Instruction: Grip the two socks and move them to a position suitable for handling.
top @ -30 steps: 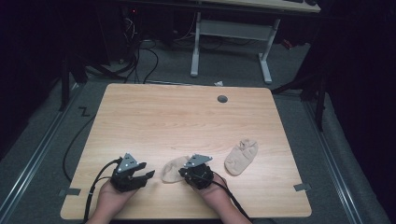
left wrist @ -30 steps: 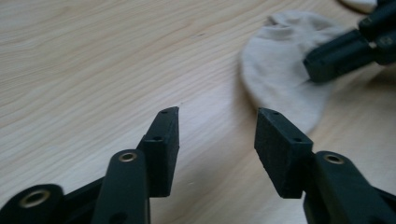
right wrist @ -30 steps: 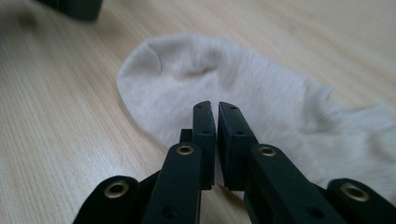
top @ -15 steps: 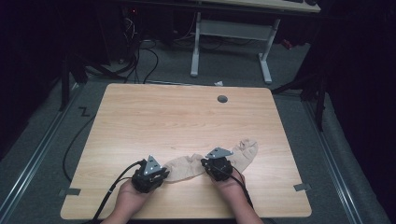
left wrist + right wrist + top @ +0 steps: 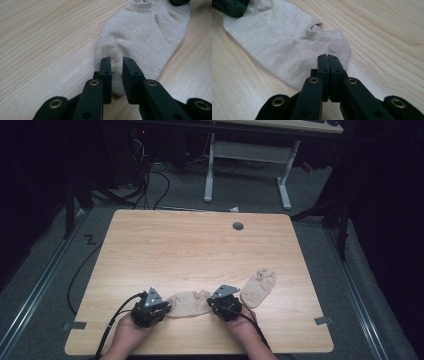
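Observation:
A beige ankle sock (image 5: 189,302) lies flat near the table's front edge, between my two grippers. My left gripper (image 5: 165,307) is at its toe end. In the left gripper view the jaws (image 5: 116,60) stand a little apart, with the sock (image 5: 145,32) toe lying loose between them on the wood. My right gripper (image 5: 212,302) is at the cuff end. Its jaws (image 5: 328,56) are pressed together over the sock (image 5: 277,37) edge beside the cuff opening. A second beige sock (image 5: 258,287) lies just right of the right gripper, untouched.
The wooden table (image 5: 200,250) has a grey cable grommet (image 5: 238,226) near its far edge. Beyond it on the floor stand a white desk frame (image 5: 280,180) and a tangle of cables (image 5: 150,175). Tape marks (image 5: 322,321) sit at the front corners.
Both grippers came right and up to the sock, then drew back slightly left. The sock now lies stretched out flat between them, and the left jaws stand apart.

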A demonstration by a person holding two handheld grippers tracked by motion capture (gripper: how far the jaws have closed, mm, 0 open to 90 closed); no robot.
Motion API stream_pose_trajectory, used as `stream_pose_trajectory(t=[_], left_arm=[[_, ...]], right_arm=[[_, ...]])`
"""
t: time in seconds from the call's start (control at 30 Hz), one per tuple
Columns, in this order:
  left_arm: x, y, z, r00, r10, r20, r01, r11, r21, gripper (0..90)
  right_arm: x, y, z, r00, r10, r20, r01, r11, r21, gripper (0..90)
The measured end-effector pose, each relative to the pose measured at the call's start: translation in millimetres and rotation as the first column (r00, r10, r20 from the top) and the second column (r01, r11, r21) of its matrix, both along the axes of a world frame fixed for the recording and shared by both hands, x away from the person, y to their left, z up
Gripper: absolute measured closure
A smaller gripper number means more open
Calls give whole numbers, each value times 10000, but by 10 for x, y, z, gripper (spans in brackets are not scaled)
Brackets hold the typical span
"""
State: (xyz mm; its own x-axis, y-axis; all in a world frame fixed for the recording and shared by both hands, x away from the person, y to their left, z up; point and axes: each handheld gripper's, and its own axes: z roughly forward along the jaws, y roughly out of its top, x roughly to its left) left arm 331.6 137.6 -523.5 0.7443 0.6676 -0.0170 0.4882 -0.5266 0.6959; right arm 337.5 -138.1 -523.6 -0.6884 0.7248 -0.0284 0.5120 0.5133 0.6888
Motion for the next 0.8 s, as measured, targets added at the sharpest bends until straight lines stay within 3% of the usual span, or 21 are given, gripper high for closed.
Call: stream_pose_trajectory(t=[0.17,0.5,0.67,0.8], left_arm=[[-28,104,8,9998,60,-187,-61,10000,-40,774],[-125,196,30,9980,-320,-546,320,9995,-13,757],[-154,180,34,9970,-585,-504,588,9983,37,725],[-159,172,59,9975,-618,-331,615,9981,-94,679]], right_arm=[[-41,51,1,9995,296,-93,-295,9995,74,890],[-209,114,4,9969,763,-187,-761,9971,92,888],[-307,109,11,9954,920,-253,-917,9957,116,879],[-333,94,67,9960,895,33,-896,9955,316,861]])
